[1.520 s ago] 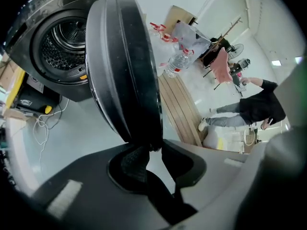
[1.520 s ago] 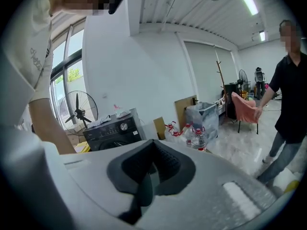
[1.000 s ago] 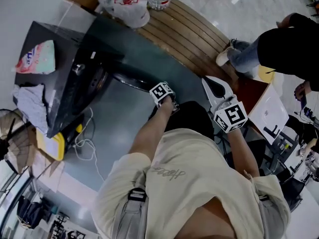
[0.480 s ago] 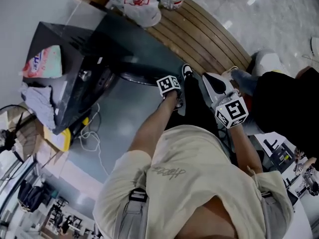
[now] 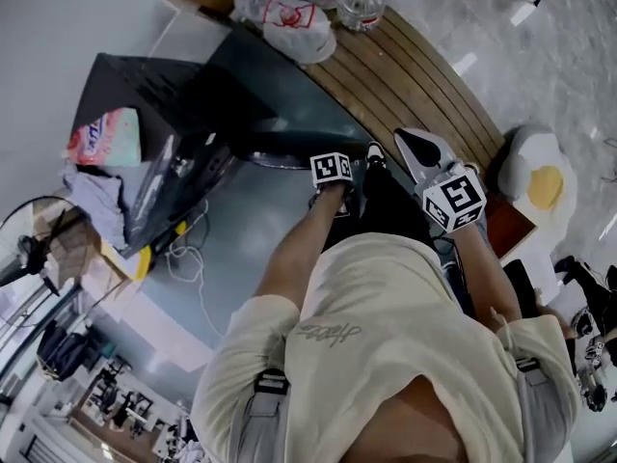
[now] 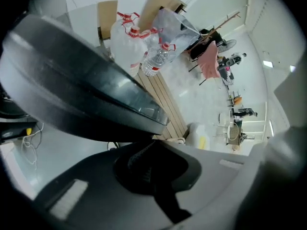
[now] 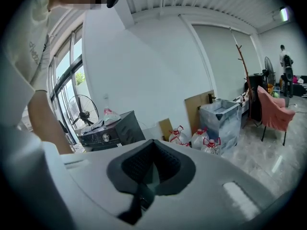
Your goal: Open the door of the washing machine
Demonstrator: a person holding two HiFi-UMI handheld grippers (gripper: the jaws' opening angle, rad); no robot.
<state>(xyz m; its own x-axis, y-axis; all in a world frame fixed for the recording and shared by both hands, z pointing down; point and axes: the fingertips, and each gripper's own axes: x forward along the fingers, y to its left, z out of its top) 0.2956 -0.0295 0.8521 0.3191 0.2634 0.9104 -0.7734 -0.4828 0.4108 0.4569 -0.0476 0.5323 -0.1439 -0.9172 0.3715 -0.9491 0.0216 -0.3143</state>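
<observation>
The dark washing machine (image 5: 145, 114) stands at the left of the head view, and its round door (image 5: 280, 148) hangs swung out toward me. My left gripper (image 5: 326, 193) points steeply down at the door's free edge. In the left gripper view the door's rim (image 6: 86, 99) sweeps across just above the left gripper (image 6: 149, 143), whose jaws are shut on that edge. My right gripper (image 5: 410, 141) is held beside it on the right, away from the door, shut with nothing in it. In its own view the right gripper (image 7: 153, 143) faces the machine (image 7: 112, 131) from a distance.
A curved wooden bench (image 5: 405, 75) runs behind the door, with big water bottles (image 5: 289, 8) at its end. A detergent bag (image 5: 106, 133) lies on the machine, with clothes (image 5: 96, 201) beside it. White cables (image 5: 188, 258) trail on the floor. An egg-shaped cushion (image 5: 540, 181) lies at the right.
The left gripper has moved right along with the door's edge, and the door stands further out. The right gripper has shifted too. The person in dark clothes at right has left the view.
</observation>
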